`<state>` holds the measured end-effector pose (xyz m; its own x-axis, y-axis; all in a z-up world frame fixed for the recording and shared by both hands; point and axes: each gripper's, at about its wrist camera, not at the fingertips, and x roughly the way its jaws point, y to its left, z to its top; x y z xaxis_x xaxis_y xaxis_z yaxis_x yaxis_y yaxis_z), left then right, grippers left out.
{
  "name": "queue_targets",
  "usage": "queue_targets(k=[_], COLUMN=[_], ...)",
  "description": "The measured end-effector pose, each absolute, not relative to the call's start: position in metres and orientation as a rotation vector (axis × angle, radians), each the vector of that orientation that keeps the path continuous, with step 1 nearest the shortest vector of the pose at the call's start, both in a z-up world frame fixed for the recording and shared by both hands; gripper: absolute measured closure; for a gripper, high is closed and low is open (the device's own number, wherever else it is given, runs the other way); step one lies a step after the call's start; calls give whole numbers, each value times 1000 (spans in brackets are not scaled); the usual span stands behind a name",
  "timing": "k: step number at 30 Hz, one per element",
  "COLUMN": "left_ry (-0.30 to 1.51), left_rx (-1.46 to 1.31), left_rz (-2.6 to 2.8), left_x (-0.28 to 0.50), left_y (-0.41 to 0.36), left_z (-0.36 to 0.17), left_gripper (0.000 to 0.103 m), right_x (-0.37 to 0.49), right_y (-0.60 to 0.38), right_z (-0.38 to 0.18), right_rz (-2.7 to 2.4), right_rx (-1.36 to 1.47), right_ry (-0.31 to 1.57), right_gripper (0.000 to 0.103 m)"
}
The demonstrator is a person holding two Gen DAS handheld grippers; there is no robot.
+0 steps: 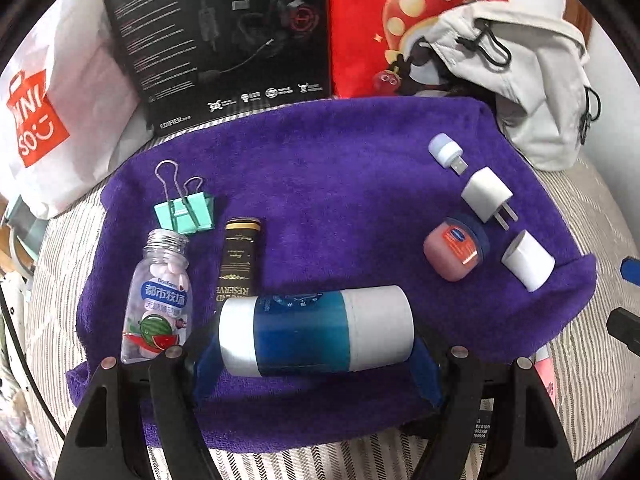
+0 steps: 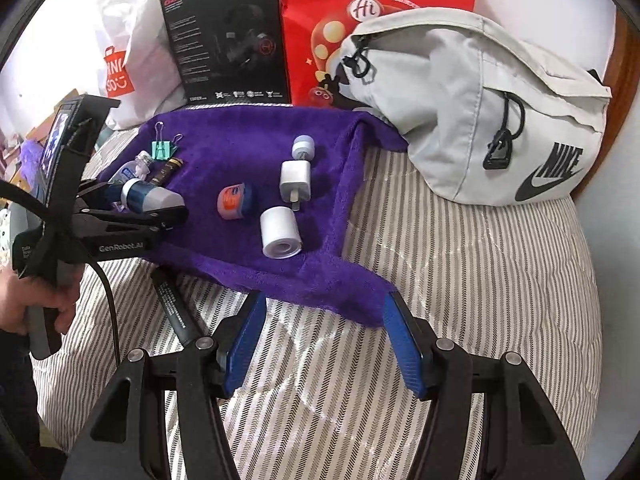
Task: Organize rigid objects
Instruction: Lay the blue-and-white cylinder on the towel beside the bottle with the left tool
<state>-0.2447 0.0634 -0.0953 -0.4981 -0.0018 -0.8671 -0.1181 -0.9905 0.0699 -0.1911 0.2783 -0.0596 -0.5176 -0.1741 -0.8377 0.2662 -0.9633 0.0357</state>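
The blue-and-white cylinder [image 1: 316, 330] is lying crosswise between the left gripper's [image 1: 316, 372] blue fingers, gripped at both ends, near the purple towel's [image 1: 320, 168] front edge. The right gripper [image 2: 324, 340] is hovering wide and empty over the towel's front corner. Readable writing is showing: "MINISO" on the white bag [image 1: 36, 120], "NIKE" on the grey pouch [image 2: 500, 120], "EDIFIER" on the black box [image 1: 216, 36]

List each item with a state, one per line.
Left gripper: shut on blue-white tube, tube lying sideways.
Right gripper: open, empty.
Mint bottle: capped, lying flat.
Binder clip: handles up.
Jar: lid on, tipped.
Grey bag: unzipped.
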Motion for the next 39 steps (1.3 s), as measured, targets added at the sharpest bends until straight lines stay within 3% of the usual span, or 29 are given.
queue_targets(k=[5, 29, 33, 35, 37, 39], left_ry=[232, 75, 35, 9, -19, -62], left_rx=[-1541, -1592, -1575, -1561, -1557, -1564], left_rz=[2651, 2562, 2598, 2606, 2628, 2657], left_x=[-248, -240, -220, -206, -192, -181], left_y=[72, 65, 61, 61, 63, 66], left_z=[-97, -92, -75, -67, -63, -64], left_gripper=[27, 24, 20, 13, 6, 5], right_x=[-191, -177, -168, -162, -154, -146], right_y=[275, 287, 293, 298, 305, 312], right_z=[-61, -61, -58, -56, -55, -53], right_rz=[-2520, -2517, -2535, -2550, -2564, -2576], right_rx=[1385, 1421, 1421, 1414, 1410, 1400], right_ry=[150, 133, 110, 89, 55, 14], right_gripper=[43, 43, 42, 42, 40, 34])
